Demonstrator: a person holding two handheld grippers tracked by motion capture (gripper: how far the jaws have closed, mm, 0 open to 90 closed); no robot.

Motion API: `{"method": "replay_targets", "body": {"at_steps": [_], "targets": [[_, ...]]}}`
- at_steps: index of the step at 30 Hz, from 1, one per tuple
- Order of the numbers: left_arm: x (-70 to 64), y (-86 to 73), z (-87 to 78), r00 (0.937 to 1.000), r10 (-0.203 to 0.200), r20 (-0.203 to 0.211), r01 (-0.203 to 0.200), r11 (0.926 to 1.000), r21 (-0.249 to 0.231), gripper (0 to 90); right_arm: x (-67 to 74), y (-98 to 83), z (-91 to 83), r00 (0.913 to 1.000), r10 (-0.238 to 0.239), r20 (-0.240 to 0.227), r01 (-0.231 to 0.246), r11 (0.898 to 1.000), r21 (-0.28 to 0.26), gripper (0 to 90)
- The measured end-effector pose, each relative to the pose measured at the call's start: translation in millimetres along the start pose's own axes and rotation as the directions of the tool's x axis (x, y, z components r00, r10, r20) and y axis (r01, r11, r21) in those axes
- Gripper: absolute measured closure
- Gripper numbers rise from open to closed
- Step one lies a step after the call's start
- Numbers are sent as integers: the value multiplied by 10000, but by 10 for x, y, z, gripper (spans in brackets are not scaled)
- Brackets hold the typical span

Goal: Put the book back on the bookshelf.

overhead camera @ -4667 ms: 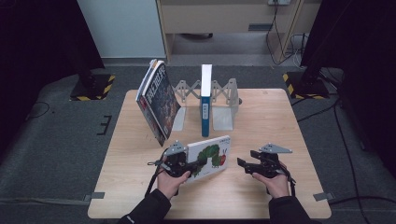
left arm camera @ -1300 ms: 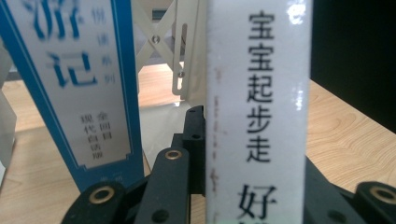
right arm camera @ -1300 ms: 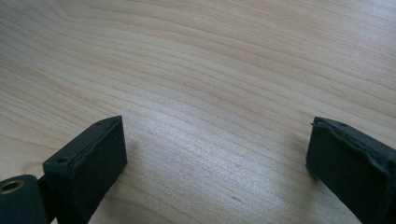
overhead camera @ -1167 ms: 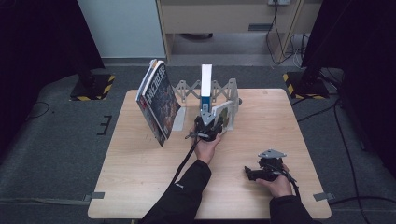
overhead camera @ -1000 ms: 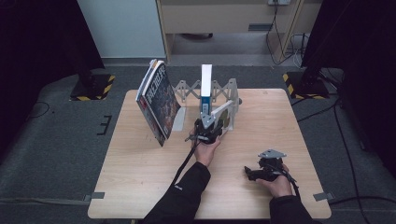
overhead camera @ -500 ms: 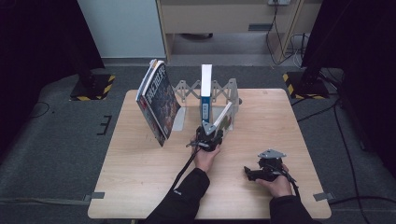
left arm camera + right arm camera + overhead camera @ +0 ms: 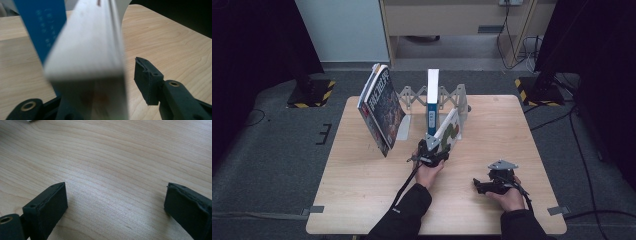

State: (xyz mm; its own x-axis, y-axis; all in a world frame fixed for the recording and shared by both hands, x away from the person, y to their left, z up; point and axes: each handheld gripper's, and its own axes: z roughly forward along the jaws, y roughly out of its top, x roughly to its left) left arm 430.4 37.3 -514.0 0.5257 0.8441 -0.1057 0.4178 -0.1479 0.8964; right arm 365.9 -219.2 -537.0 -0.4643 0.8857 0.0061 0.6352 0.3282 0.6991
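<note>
Near the table's [image 7: 362,200] far edge, the picture book [image 7: 448,131] leans tilted against the rack [image 7: 460,100]. The left gripper [image 7: 433,150] has just been opening, the book between its jaws, one pad apart. Near the front-right corner, the right gripper [image 7: 486,186] rests with jaws apart.

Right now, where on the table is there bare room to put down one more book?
The table's left front, below the leaning dark book, is bare. So is the right back, beside the rack. Crowded: the middle, where the left hand-held gripper meets the white picture book by the blue book.
</note>
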Motion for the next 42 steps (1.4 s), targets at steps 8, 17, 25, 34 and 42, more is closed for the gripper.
{"method": "replay_targets", "body": {"at_steps": [8,17,25,34,42], "targets": [[-13,-35,-102,9993,235,292,-234,9997,-44,554,2,0,1,10000,27,2,-27,10000,-10,48],[-72,15,-91,9981,425,456,-418,9990,-156,542,-1,1,2,10000,-18,-13,18,10000,-14,48],[-254,76,-38,9907,902,1019,-852,9950,-517,549,2,1,3,10000,10,-9,-10,10000,-20,48],[-279,131,51,9919,916,880,-884,9953,-398,562,3,2,3,10000,7,-17,-7,10000,-10,48],[-252,151,64,9915,728,1076,-689,9968,-395,547,3,1,3,10000,-3,-28,3,10000,-16,48]]}}
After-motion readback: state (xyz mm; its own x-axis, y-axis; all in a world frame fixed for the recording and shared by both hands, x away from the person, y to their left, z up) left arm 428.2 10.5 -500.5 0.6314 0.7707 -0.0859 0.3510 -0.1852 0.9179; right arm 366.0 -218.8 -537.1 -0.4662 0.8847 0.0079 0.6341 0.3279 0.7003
